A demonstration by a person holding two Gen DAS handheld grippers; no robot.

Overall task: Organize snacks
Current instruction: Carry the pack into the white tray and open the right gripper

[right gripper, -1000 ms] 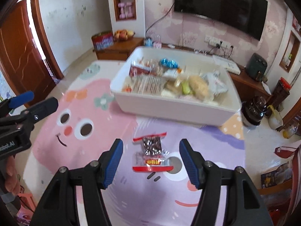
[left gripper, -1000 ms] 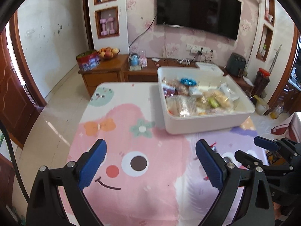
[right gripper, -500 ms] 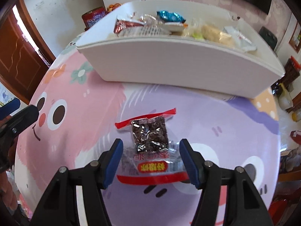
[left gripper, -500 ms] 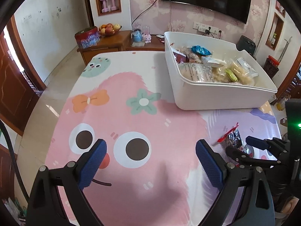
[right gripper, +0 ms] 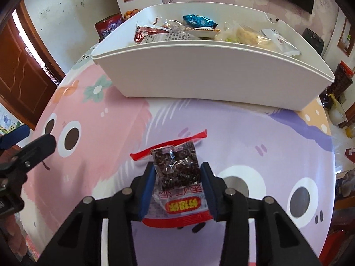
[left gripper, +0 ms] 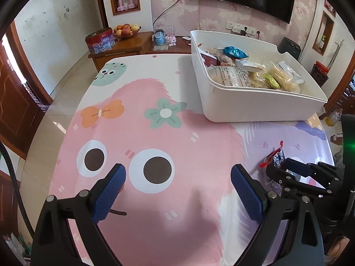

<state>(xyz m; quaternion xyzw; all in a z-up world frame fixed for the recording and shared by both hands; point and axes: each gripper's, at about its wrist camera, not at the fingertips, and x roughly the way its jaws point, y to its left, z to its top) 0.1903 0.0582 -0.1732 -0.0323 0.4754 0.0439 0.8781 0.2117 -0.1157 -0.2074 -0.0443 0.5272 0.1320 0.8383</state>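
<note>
A white bin (right gripper: 213, 75) of snacks sits on the cartoon tablecloth (left gripper: 155, 232). The left gripper (left gripper: 177, 190) hovers spread over the cloth. The right gripper (right gripper: 177, 190) has just closed, pinching a red-edged snack packet (right gripper: 175, 166) near the bin.

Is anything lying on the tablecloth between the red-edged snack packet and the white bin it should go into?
Nothing visible: the tablecloth between snack packet and white bin is bare. Only the bin's near wall must be cleared. The right gripper has just closed on the packet.
</note>
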